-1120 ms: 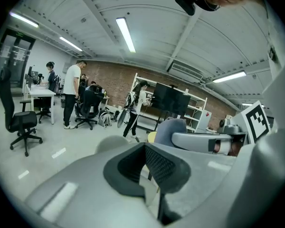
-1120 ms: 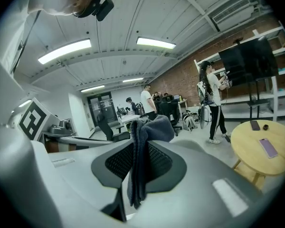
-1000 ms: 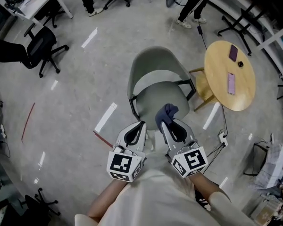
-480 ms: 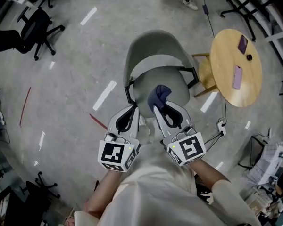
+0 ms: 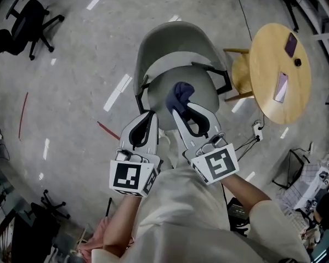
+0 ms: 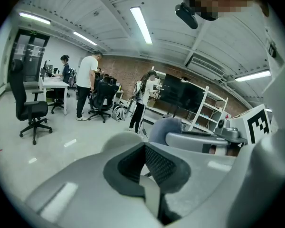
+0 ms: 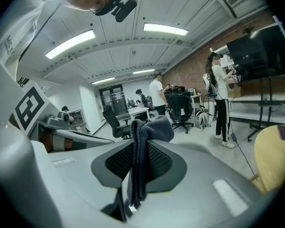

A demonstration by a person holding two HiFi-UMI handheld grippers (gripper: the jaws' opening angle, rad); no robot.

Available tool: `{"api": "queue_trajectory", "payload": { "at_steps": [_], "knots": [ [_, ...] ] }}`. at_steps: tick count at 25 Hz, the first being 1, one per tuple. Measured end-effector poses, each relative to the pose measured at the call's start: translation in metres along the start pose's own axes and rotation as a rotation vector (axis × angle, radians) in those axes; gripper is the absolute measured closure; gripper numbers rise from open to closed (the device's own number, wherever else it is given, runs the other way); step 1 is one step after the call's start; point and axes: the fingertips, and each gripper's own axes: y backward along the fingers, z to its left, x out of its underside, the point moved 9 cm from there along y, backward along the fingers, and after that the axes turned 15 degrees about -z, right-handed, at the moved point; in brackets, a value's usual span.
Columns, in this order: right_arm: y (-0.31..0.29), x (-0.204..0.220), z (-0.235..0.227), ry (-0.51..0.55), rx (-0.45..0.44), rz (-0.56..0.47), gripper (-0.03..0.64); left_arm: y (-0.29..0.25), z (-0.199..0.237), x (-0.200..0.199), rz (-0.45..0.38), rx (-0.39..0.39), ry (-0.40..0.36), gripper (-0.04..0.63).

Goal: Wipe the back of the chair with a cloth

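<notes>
A pale grey-green chair [image 5: 178, 43] stands on the floor ahead of me, its curved back on the far side and its seat [image 5: 200, 95] nearer. My right gripper [image 5: 178, 109] is shut on a dark blue cloth [image 5: 179, 95], which bunches above the jaw tips over the seat; in the right gripper view the cloth [image 7: 141, 151] hangs pinched between the jaws. My left gripper [image 5: 148, 116] is shut with nothing in it, just left of the right one, over the seat's near left edge. Neither gripper touches the chair's back.
A round wooden table [image 5: 279, 73] with two phones [image 5: 282, 86] stands right of the chair, a wooden stool [image 5: 240, 75] tucked beside it. Black office chairs [image 5: 22, 21] stand at far left. Cables and a power strip [image 5: 256, 129] lie on the floor at right. People stand in the distance [image 6: 88, 87].
My head view has shifted forward over the chair, and both grippers, with the cloth, have come a little further over the seat. The jaws hold as before.
</notes>
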Motion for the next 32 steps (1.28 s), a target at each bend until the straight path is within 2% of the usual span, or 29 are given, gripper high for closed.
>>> {"api": "queue_trajectory", "payload": {
  "at_steps": [12,17,27,32],
  "knots": [
    [-0.052,0.041,-0.045,0.014,-0.032,0.009,0.538,-0.053,0.033,0.035,0.030,-0.055,0.028,0.595],
    [-0.076,0.057,-0.053,-0.007,-0.055,-0.026,0.538,-0.064,0.049,0.053,0.044,-0.076,0.031,0.595],
    [-0.115,0.090,-0.065,0.012,-0.122,-0.009,0.538,-0.087,0.079,0.074,0.040,-0.113,0.037,0.595],
    [-0.126,0.108,-0.077,0.007,-0.148,0.048,0.538,-0.092,0.088,0.085,0.025,-0.127,0.037,0.595]
  ]
}}
